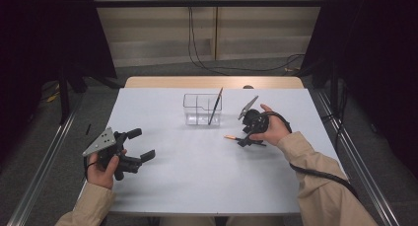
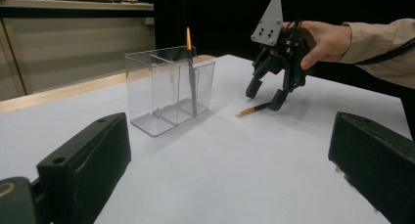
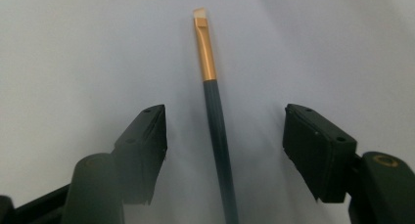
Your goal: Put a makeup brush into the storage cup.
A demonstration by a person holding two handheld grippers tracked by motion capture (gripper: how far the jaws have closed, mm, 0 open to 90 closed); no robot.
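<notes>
Right tongs (image 3: 225, 141) straddle the brush (image 3: 215, 111) lying flat on the tabletop (image 3: 73, 48), jaws half-wide, pads clear. Keep centred, then close. Left tongs (image 2: 230, 160) idle wide, empty.

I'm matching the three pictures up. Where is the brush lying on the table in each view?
High view: brush right of centre, under the right gripper.
Left gripper view: centre, beside the clear organizer.
Right gripper view: centre, between open jaws.
Shared landmark: its gold ferrule.
</notes>
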